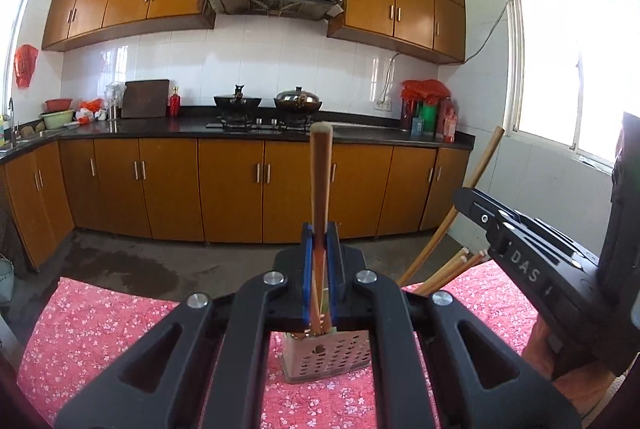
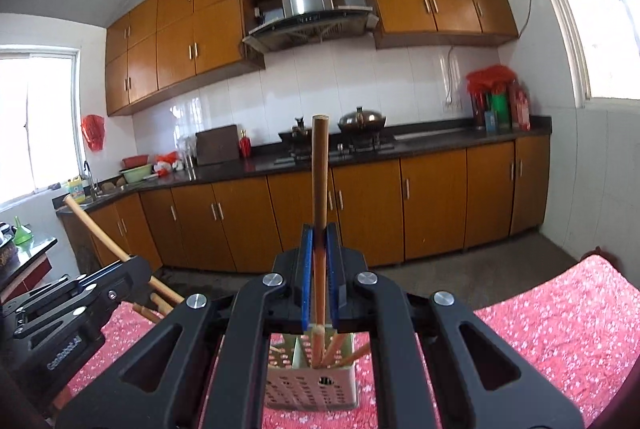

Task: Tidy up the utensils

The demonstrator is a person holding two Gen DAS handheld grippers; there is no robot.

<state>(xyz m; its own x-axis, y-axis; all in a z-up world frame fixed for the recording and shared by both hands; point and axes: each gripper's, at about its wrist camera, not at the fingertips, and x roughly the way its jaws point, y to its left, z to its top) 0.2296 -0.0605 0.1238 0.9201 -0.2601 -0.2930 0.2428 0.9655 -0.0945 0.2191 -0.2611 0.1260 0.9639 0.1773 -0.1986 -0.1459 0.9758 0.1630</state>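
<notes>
A wooden stick [image 1: 320, 181] is pinched upright by the left gripper [image 1: 320, 241] — right above the holder [image 1: 324, 357] on the red cloth [image 1: 100, 341]. A second stick [image 2: 320, 181] is clamped by the right gripper [image 2: 320, 241], over the same holder, where more sticks [image 2: 340, 347] are seen leaning.

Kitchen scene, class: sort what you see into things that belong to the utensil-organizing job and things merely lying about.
Part of the job:
- left tool, shut on a chopstick
- right tool, shut on a chopstick
- perforated utensil holder
- loose chopsticks

Lying about:
- covered wok
- cutting board
- green basin
</notes>
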